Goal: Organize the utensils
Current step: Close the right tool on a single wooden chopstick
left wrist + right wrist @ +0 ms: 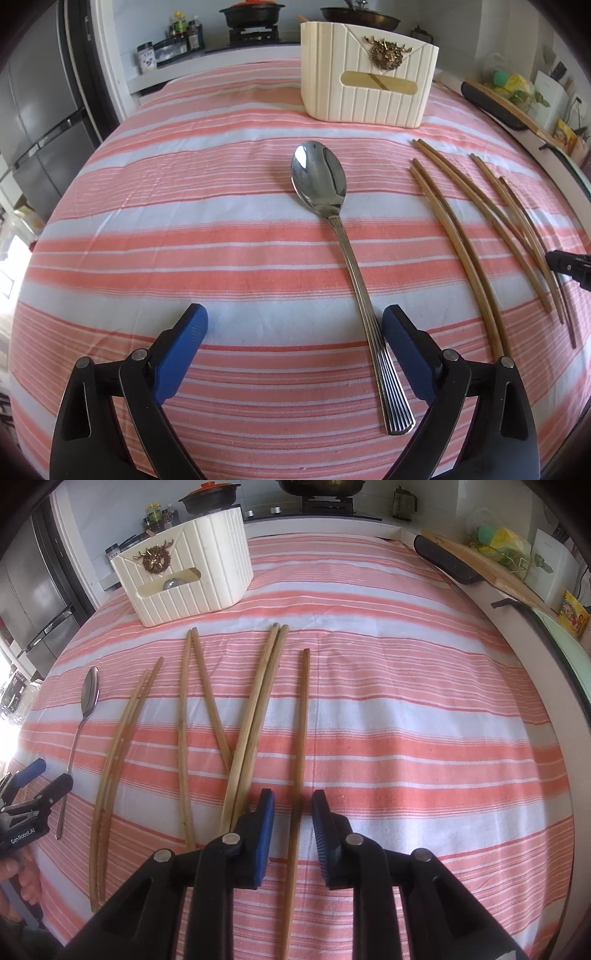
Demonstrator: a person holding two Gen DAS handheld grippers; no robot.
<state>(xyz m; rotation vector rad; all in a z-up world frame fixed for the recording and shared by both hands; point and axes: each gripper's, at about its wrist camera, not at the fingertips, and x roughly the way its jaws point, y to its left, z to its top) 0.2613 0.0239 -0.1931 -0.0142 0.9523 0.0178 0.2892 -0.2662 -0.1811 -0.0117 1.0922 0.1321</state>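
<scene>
A steel spoon (332, 236) lies on the striped cloth, bowl away from me; its handle passes just inside the right finger of my open left gripper (294, 325). It also shows in the right wrist view (79, 723). Several wooden chopsticks (240, 716) lie side by side; they show at the right of the left wrist view (465, 236). My right gripper (293, 805) is partly open with a single chopstick (300, 746) between its fingers, not clamped. A cream utensil holder (369, 74) stands at the back, also in the right wrist view (192, 572).
The table carries a pink and white striped cloth (184, 240). A stove with black pots (251, 18) stands behind the table. A dark tray and wooden board (454, 561) lie at the right edge. A fridge (33, 118) is at the left.
</scene>
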